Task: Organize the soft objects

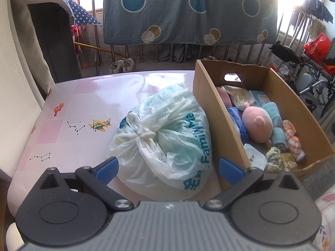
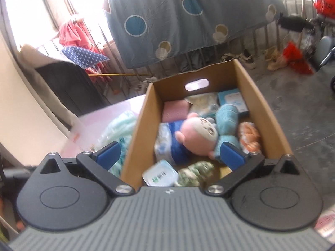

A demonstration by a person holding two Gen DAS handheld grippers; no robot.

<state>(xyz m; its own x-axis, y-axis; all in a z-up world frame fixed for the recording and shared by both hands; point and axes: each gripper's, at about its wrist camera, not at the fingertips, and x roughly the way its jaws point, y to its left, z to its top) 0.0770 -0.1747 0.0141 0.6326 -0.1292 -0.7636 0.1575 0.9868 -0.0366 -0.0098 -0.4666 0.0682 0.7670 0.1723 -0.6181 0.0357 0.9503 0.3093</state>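
A knotted white plastic bag (image 1: 161,138) lies on the pink table (image 1: 83,104), touching the left wall of a cardboard box (image 1: 211,108). The box holds a pink plush doll (image 1: 256,123), rolled teal towels (image 1: 272,113), an orange striped cloth (image 1: 293,140) and tissue packs. My left gripper (image 1: 168,168) is open, its fingers either side of the bag's near end. My right gripper (image 2: 170,153) is open above the box (image 2: 136,138), over the doll (image 2: 199,136). The bag (image 2: 117,129) shows left of the box.
A blue spotted sheet (image 1: 188,12) hangs on a railing behind the table. A dark cabinet (image 1: 54,41) stands at the far left. A wheelchair and red bags (image 1: 318,46) crowd the right. Shoes (image 1: 122,63) lie on the floor beyond the table.
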